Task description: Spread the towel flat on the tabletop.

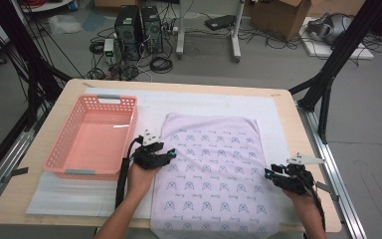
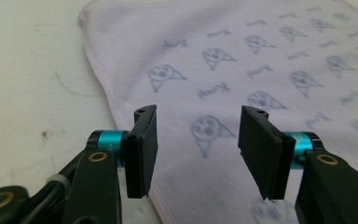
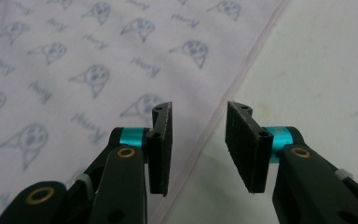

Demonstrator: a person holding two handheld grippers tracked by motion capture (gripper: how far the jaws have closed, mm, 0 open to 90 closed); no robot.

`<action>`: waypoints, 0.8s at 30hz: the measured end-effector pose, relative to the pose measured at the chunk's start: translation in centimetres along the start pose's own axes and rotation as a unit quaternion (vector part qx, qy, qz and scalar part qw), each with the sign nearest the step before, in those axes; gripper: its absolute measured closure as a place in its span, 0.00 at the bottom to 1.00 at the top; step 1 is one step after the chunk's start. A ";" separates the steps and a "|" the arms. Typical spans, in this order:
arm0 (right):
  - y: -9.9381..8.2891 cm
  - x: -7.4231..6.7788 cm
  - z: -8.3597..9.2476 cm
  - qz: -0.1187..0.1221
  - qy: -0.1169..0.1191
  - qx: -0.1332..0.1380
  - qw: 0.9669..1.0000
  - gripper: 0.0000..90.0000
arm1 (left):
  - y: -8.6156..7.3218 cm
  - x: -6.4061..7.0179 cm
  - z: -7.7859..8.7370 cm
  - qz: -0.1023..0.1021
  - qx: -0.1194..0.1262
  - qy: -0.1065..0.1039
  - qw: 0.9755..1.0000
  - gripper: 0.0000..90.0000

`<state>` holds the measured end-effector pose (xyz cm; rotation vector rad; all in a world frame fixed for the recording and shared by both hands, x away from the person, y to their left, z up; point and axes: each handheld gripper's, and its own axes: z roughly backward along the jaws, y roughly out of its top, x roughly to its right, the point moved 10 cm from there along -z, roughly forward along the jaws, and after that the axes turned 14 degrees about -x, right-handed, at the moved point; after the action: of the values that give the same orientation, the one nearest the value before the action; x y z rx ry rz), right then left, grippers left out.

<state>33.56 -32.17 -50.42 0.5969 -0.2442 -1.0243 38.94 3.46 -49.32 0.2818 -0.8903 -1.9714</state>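
Observation:
A pale lilac cloth point(image 1: 214, 164) printed with small grey-blue faces lies flat on the table, its near end hanging over the front edge. My left gripper point(image 1: 171, 153) sits at the cloth's left edge, about halfway along it. In the left gripper view the cloth point(image 2: 261, 60) lies under the left gripper point(image 2: 198, 140), whose jaws stand open and hold nothing. My right gripper point(image 1: 271, 172) is at the cloth's right edge. In the right gripper view the right gripper point(image 3: 198, 135) is open over the cloth's hem, cloth point(image 3: 74, 56) to the left and bare mat to the right.
A pink plastic basket point(image 1: 64, 149) stands empty at the left of the table, close to my left hand. A white mat point(image 1: 204, 99) lies under the cloth and the basket. The wooden table edge point(image 1: 291, 129) runs along the right. Computers and cables sit on the floor beyond.

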 end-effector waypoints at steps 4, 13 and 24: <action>-1.7 -1.0 0.5 0.008 0.005 -0.009 1.000 0.68 | -2.4 1.1 1.1 0.000 -0.011 -0.016 1.000 0.52; -4.8 -2.9 2.1 0.000 0.019 -0.010 1.000 0.65 | -7.5 2.6 4.7 0.016 -0.027 -0.044 0.999 0.56; -6.4 -4.9 2.8 0.012 -0.005 -0.015 1.000 0.97 | -10.1 4.5 5.9 -0.005 -0.015 -0.013 1.000 0.89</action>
<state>25.08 -31.38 -51.38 0.5605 -0.2436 -1.0068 26.75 5.74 -51.38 0.2451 -0.8766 -1.9988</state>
